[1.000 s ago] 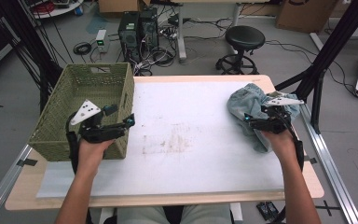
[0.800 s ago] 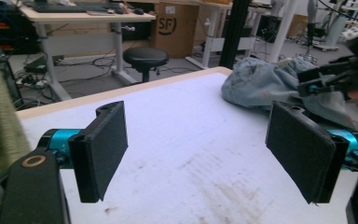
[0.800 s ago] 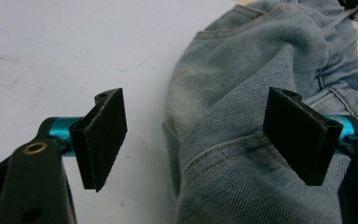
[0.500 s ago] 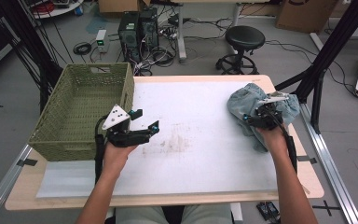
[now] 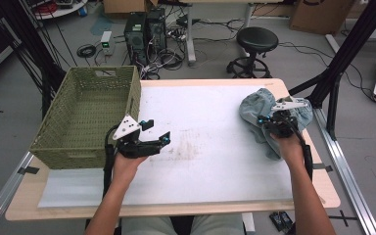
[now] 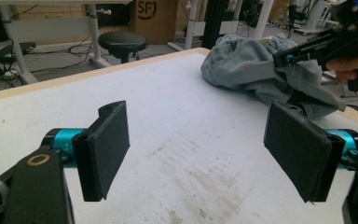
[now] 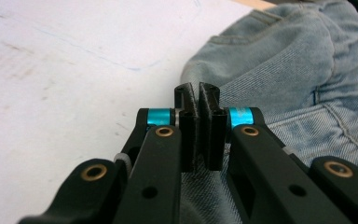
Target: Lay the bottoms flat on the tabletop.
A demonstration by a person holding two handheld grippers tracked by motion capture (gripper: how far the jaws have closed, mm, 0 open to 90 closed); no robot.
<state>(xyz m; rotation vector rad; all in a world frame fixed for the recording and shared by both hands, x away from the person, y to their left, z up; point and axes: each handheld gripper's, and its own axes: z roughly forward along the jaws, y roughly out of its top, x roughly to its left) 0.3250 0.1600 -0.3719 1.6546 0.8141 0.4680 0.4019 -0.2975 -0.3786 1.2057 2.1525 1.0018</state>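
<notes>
The crumpled pair of light-blue jeans (image 5: 257,110) lies in a heap near the far right corner of the table (image 5: 215,122), on the white sheet that covers most of the top. The right tongs (image 5: 266,121) sit on the near-left part of the heap, held by the person's right hand (image 5: 288,142), and their jaws have just been closing: in the right gripper view the right tongs (image 7: 199,93) stand pressed together with only a thin slit between the pads, denim lying right under and beyond them. Whether a fold of the cloth is pinched in that slit cannot be told. The left tongs (image 5: 152,133) hang over the white sheet left of the table's middle, just beside the near right corner of the green woven basket (image 5: 85,112), which stands on the left side of the table. Their jaws are spread wide with nothing between them; in the left gripper view the left tongs (image 6: 200,149) frame bare, slightly smudged sheet, with the jeans (image 6: 251,65) and the other hand's tool farther off beyond them, well apart.
</notes>
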